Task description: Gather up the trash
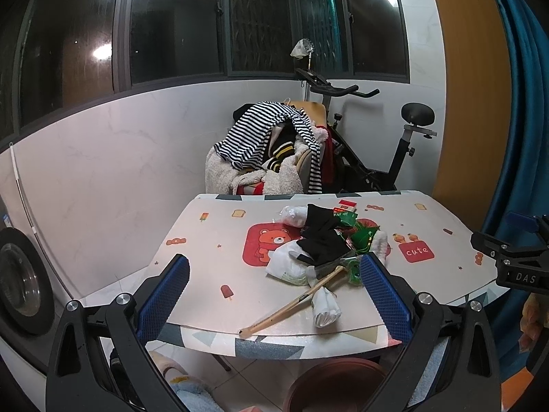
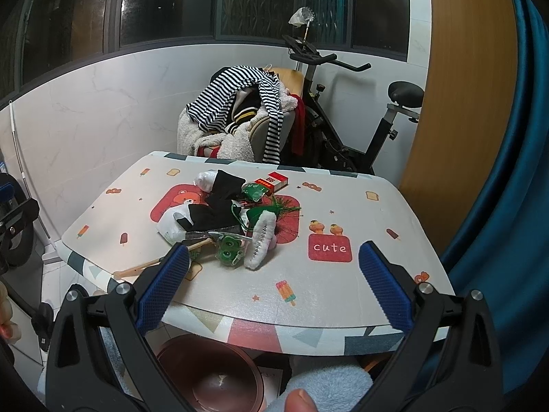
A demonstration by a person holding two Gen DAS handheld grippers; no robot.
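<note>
A heap of trash lies on the patterned table [image 1: 212, 261] [image 2: 343, 285]: a black cloth [image 1: 322, 237] [image 2: 219, 206], a white crumpled bag [image 1: 288, 267] [image 2: 173, 223], green wrappers [image 1: 360, 237] [image 2: 230, 249], a red-and-white box [image 1: 346, 206] [image 2: 276, 180], a wooden stick [image 1: 291, 305] [image 2: 144, 269] and a white wad [image 1: 326, 309]. My left gripper [image 1: 274, 292] is open and empty, held over the table's near edge, in front of the heap. My right gripper [image 2: 274, 274] is open and empty, in front of the heap; it also shows at the right of the left wrist view [image 1: 514, 254].
A dark red bin [image 1: 336, 384] [image 2: 209, 374] stands on the floor under the table's near edge. A chair piled with clothes [image 1: 274, 147] [image 2: 240, 113] and an exercise bike [image 1: 394, 144] stand behind the table. A washing machine [image 1: 20, 274] is at the left.
</note>
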